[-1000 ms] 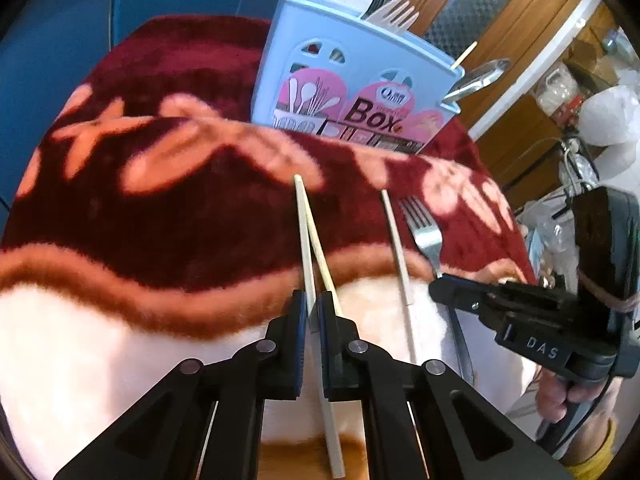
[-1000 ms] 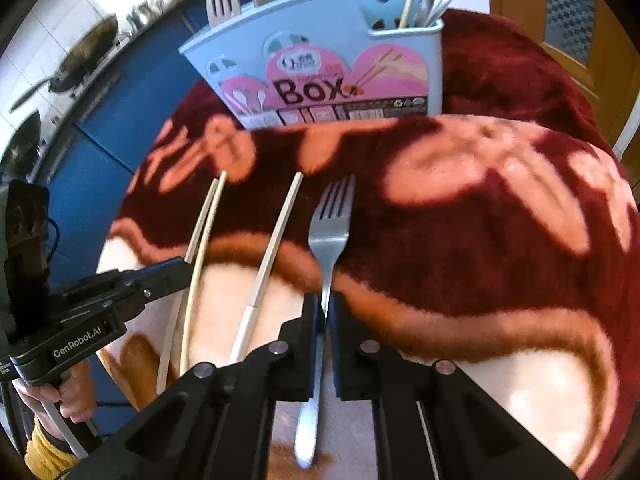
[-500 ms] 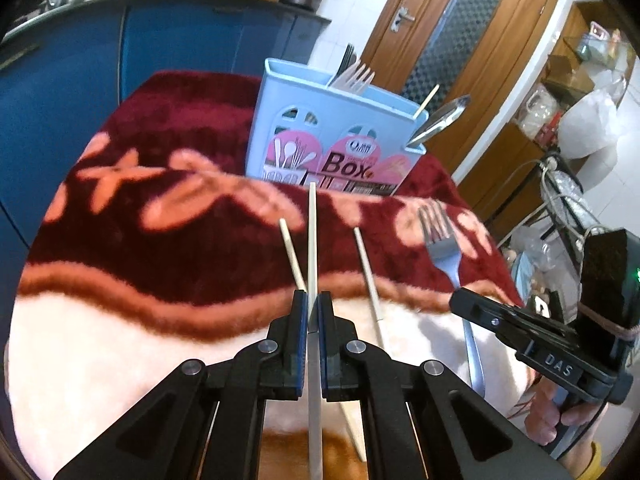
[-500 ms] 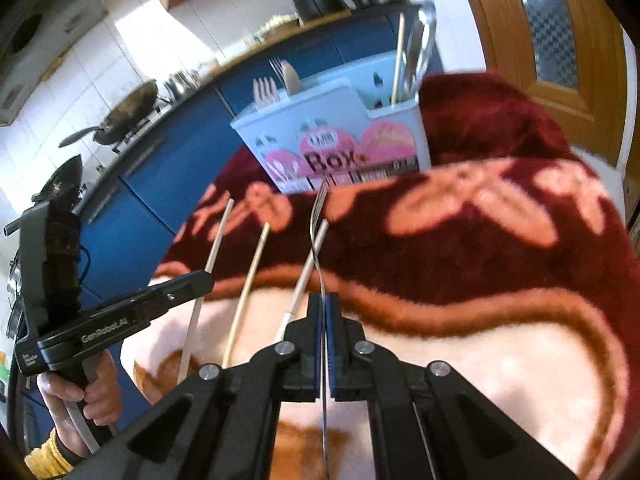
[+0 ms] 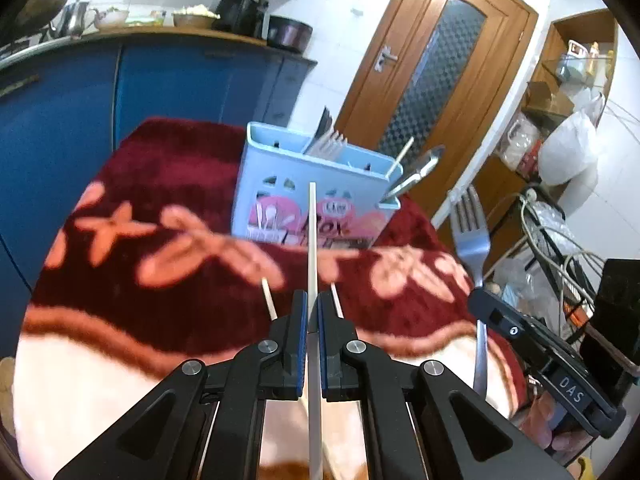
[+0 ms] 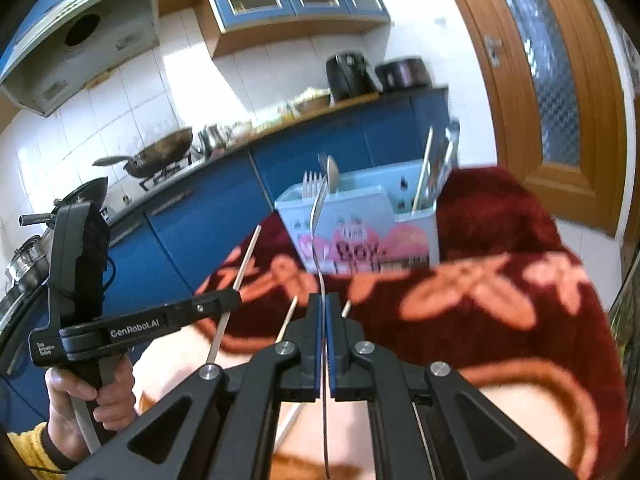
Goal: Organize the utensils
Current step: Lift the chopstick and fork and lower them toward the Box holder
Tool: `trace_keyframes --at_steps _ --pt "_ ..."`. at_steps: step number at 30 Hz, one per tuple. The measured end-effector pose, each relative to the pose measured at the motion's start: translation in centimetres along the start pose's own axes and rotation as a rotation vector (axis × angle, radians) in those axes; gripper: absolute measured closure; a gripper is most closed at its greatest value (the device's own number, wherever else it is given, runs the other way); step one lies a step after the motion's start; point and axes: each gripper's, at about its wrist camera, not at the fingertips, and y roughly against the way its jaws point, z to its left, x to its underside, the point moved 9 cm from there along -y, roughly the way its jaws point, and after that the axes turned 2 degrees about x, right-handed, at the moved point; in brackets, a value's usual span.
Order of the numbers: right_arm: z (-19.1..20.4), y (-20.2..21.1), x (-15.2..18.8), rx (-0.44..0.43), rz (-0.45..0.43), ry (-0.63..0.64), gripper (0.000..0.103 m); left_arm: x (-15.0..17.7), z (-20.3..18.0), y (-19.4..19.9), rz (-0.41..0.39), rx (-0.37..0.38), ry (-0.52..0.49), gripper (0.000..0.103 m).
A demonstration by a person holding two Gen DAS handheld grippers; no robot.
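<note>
My left gripper (image 5: 313, 299) is shut on a pale chopstick (image 5: 312, 232), held off the blanket and pointing at the light blue utensil box (image 5: 276, 196). My right gripper (image 6: 323, 302) is shut on a steel fork (image 6: 315, 216), seen edge-on, with its head in front of the box (image 6: 360, 208). The box holds forks, spoons and a chopstick. In the left wrist view the fork (image 5: 470, 232) stands upright in the right gripper (image 5: 477, 305). In the right wrist view the left gripper (image 6: 236, 299) carries the chopstick (image 6: 245, 260). Two more chopsticks (image 5: 269, 300) (image 5: 337, 305) lie on the blanket.
A red and cream floral blanket (image 5: 160, 184) covers the table. Blue kitchen cabinets (image 6: 208, 216) and a counter with a wok (image 6: 160, 154) stand behind. A wooden door (image 5: 424, 80) is at the back right, with cables and bags (image 5: 560, 208) beside the table. A hand (image 6: 100, 396) grips the left handle.
Both grippers have risen and tilted upward, lifting the chopstick and the fork off the blanket. The fork has rolled edge-on in the right wrist view. More of the kitchen shows now.
</note>
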Motion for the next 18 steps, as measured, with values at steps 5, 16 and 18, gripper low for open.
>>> trace_keyframes --at_steps 5,16,18 --pt "-0.3 -0.4 -2.6 -0.018 -0.080 -0.015 0.100 -2.2 0.3 -0.4 -0.034 0.022 0.026 0.098" --pt "-2.4 -3.2 -7.9 -0.056 -0.187 -0.037 0.100 -10.6 0.2 -1.4 -0.189 0.035 0.016 0.098" --pt "-2.9 -3.8 -8.8 -0.050 -0.204 -0.034 0.100 -12.2 0.2 -1.8 -0.221 0.029 0.014 0.099"
